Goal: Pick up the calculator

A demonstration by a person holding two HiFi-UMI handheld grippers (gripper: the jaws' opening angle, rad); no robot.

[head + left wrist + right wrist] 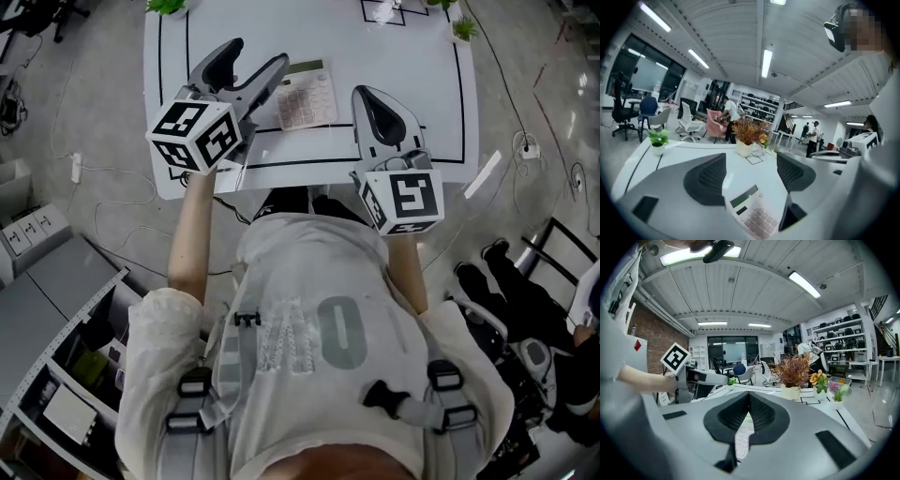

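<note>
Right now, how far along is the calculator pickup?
The approach looks done: the left gripper is at the left side of the calculator with its jaws apart. Nothing is in hand; the calculator lies flat on the table, ungripped. The right gripper is shut and empty beside it. Remaining: close on the calculator and lift.

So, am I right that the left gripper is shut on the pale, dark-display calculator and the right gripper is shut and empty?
No: the left gripper view shows the left gripper open, jaws apart above the pale, dark-display calculator. The right gripper is shut and empty.
</note>
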